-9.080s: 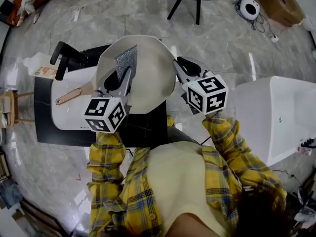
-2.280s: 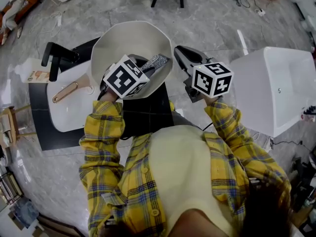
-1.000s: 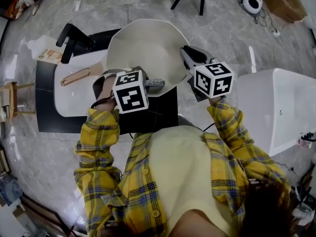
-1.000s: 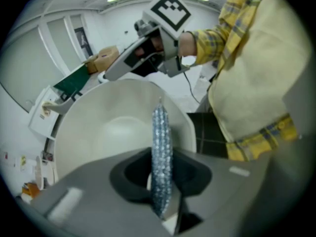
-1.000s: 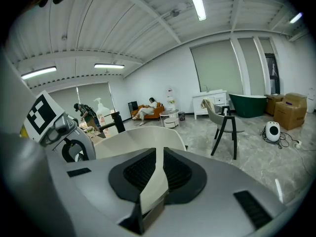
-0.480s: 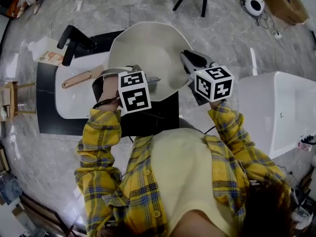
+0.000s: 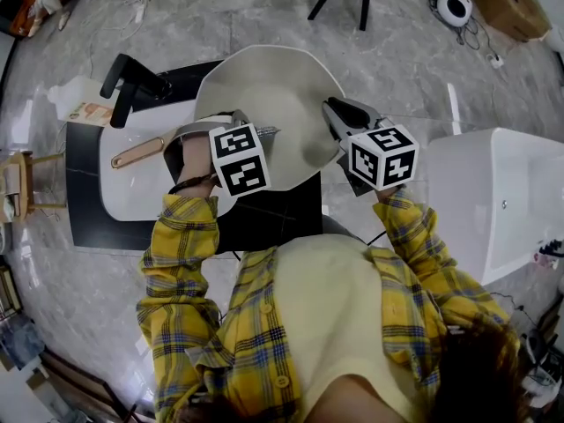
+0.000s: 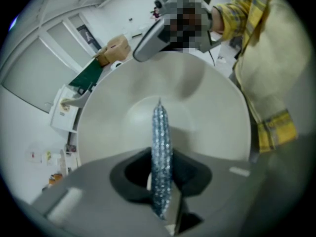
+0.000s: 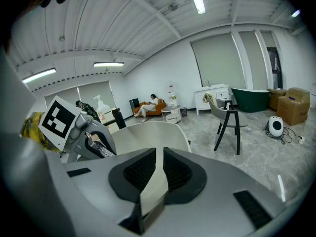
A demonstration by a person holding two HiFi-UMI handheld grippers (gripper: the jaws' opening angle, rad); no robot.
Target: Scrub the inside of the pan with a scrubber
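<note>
while tight on the scrubber [image 8: 159, 132], left claw [image 8: 160, 168] inside the pan [image 8: 207, 107]

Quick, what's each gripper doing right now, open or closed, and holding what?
Left gripper: closed on the scrubber.
Right gripper: closed on the rim of the pan.

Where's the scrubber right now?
In the left gripper view, the scrubber sits edge-on between the left gripper fingers, inside the bowl of the pan. The right gripper grips the pan's right rim.
</note>
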